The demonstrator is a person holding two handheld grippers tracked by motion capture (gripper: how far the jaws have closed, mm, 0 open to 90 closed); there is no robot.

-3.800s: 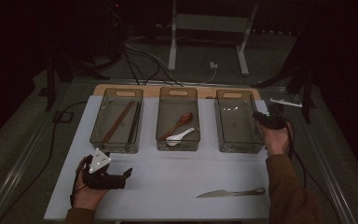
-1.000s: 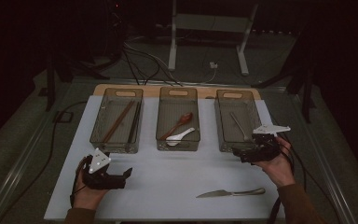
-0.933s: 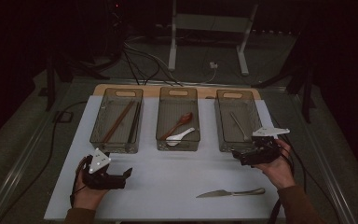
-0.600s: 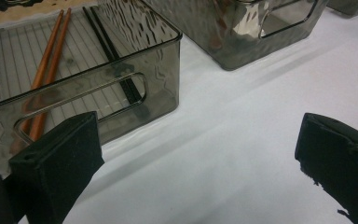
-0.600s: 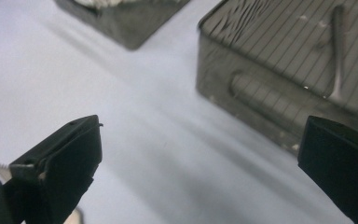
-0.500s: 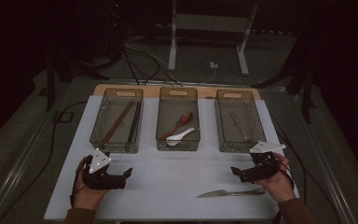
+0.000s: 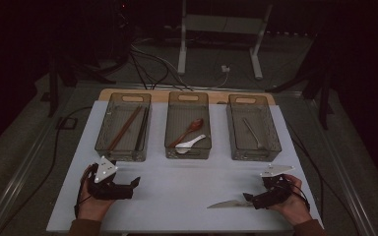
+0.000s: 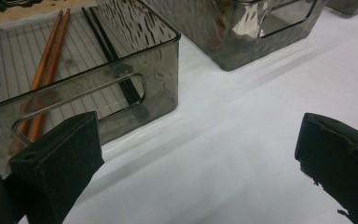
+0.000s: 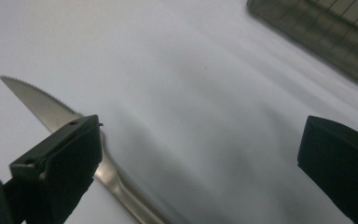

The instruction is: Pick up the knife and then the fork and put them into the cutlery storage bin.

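Note:
A serrated metal knife point(image 7: 228, 204) lies on the white table near the front edge, blade pointing left. My right gripper point(image 7: 249, 198) stands open right at its handle end. In the right gripper view the blade point(image 9: 39, 103) runs under the left jaw, and the gap between the jaws holds bare table. My left gripper point(image 7: 132, 187) rests open on the table at the front left, holding nothing. The left gripper view looks at the near corner of the left bin point(image 8: 121, 88).
Three smoky clear bins stand in a row at the back. The left bin point(image 7: 106, 147) holds brown and black chopsticks point(image 7: 128, 127), the middle bin point(image 7: 170, 147) a brown spoon and a white spoon point(image 7: 189, 142), the right bin point(image 7: 275, 142) a metal utensil point(image 7: 252, 132). Cables lie beyond the table.
My right gripper has come back from the right bin toward the front edge and now sits at the knife's handle. The left gripper has not moved.

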